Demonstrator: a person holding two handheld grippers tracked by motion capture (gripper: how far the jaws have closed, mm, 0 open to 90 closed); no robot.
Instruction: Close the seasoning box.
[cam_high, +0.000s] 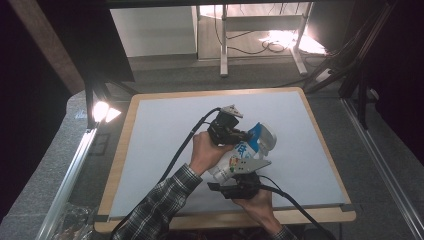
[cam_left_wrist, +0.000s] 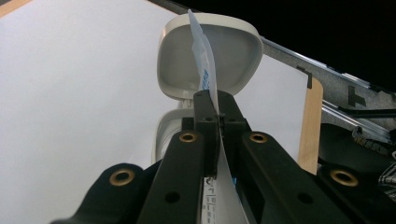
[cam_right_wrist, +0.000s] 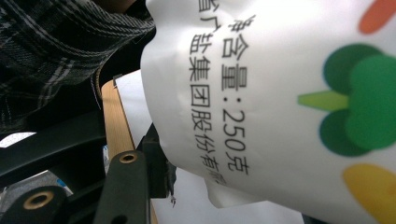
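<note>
A white salt bag with blue print hangs tilted above the grey mat, held between both grippers. My left gripper is shut on the bag's flat top edge; in the left gripper view its jaws pinch the thin film. Beyond them stands a white container with its hinged lid open. My right gripper holds the bag's lower end from the near side. In the right gripper view the printed bag bulges between the jaws, one black finger presses its side, and the other is hidden.
The mat covers a wooden table. A bright lamp and a metal rail stand off the left edge. Black cables trail from both grippers toward the person. A plaid sleeve crosses the near left of the mat.
</note>
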